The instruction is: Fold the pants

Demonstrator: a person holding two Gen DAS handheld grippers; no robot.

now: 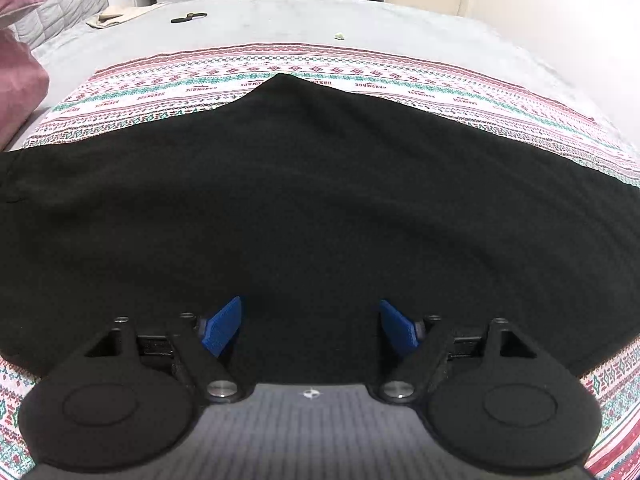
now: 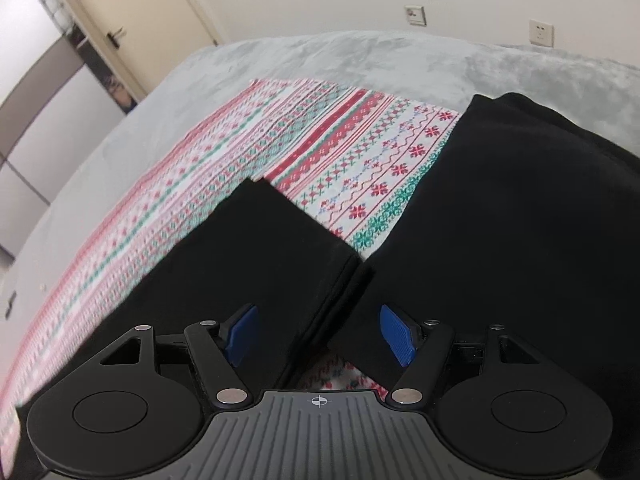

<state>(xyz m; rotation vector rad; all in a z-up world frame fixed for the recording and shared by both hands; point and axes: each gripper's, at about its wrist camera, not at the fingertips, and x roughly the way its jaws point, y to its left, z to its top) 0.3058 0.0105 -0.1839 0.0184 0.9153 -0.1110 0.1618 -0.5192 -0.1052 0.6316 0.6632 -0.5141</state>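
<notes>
Left wrist view: the black pants (image 1: 304, 200) lie spread flat over a patterned cloth (image 1: 320, 68), a knit-look weave of red, green and white bands, which covers the middle of a grey plush bed (image 1: 280, 20). The pants' matte fabric rises to a blunt peak toward the bed's far edge; its sides run out of frame. The left gripper (image 1: 311, 326) hovers over the near part with its blue ribbed pads wide apart, nothing between them.

Right wrist view: two pant legs diverge, showing patterned cloth (image 2: 360, 168) between them. The right gripper (image 2: 318, 334) stands apart over a hemmed leg end (image 2: 260, 248); whether the pads touch it is unclear. The far cloth is blurred.
</notes>
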